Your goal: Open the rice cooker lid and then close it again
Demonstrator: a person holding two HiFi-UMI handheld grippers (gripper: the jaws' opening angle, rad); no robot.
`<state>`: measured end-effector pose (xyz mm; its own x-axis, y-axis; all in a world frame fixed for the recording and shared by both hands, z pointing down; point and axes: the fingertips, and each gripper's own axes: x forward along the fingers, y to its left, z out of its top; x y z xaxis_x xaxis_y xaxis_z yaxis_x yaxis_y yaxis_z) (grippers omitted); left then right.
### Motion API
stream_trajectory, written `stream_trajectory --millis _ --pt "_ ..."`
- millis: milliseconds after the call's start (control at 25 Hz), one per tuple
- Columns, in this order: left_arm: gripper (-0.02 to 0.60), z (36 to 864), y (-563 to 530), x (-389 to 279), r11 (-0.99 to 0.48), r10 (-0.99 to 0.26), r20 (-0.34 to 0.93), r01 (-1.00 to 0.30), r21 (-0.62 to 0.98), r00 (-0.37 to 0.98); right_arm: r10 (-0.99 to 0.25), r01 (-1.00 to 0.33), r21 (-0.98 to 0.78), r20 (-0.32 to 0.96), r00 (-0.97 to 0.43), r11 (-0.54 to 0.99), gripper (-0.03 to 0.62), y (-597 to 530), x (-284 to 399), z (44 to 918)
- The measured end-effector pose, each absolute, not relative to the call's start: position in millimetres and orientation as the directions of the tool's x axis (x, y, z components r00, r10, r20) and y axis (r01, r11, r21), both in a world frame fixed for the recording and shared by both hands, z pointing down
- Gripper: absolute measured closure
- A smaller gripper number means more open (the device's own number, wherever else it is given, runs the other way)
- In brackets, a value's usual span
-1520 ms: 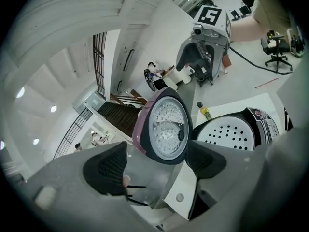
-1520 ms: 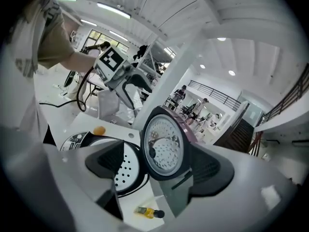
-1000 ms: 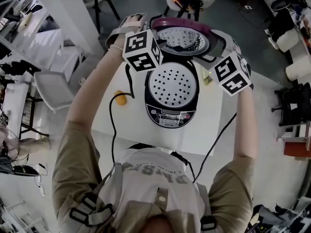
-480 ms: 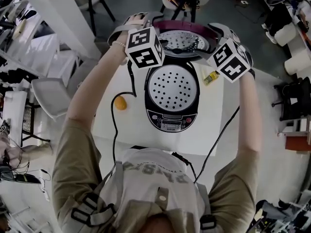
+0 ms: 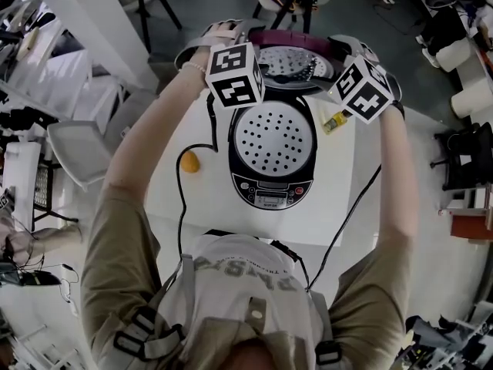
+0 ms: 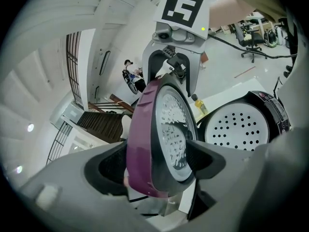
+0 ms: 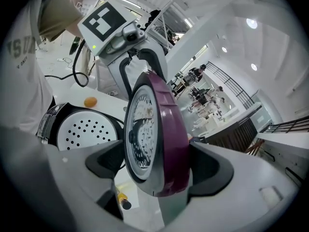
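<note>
The black rice cooker (image 5: 269, 190) stands on the white table (image 5: 323, 206). Its pot mouth is covered by a perforated white plate (image 5: 271, 139). The purple lid (image 5: 293, 56) is raised behind it, its metal inner face toward me. My left gripper (image 5: 229, 43) holds the lid's left rim and my right gripper (image 5: 348, 52) holds its right rim. In the left gripper view the lid (image 6: 166, 129) sits between the jaws of the left gripper (image 6: 161, 166). In the right gripper view the lid (image 7: 154, 134) is clamped by the right gripper (image 7: 154, 163).
A small orange thing (image 5: 190, 162) lies on the table left of the cooker, and a little yellow bottle (image 5: 335, 122) lies to its right. Black cables (image 5: 181, 199) trail over the table. Chairs and shelves stand on the floor around it.
Both grippers have shifted a little with the lid's rim between their jaws. The right one's marker cube has moved up the picture toward the lid. The lid looks tipped slightly further over.
</note>
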<state>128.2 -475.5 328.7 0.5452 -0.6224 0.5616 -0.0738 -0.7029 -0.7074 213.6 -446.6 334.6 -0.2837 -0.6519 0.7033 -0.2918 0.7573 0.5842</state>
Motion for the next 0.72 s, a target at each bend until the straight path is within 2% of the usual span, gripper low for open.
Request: stream_trajectory --millis 720 --pt "0.218 330 -443 121 -0.696 -0.635 0.58 -0.052 -0.716 0.51 -0.604 -0.249 0.551 0.732 -0.314 0.797 0.215 -411 210 333"
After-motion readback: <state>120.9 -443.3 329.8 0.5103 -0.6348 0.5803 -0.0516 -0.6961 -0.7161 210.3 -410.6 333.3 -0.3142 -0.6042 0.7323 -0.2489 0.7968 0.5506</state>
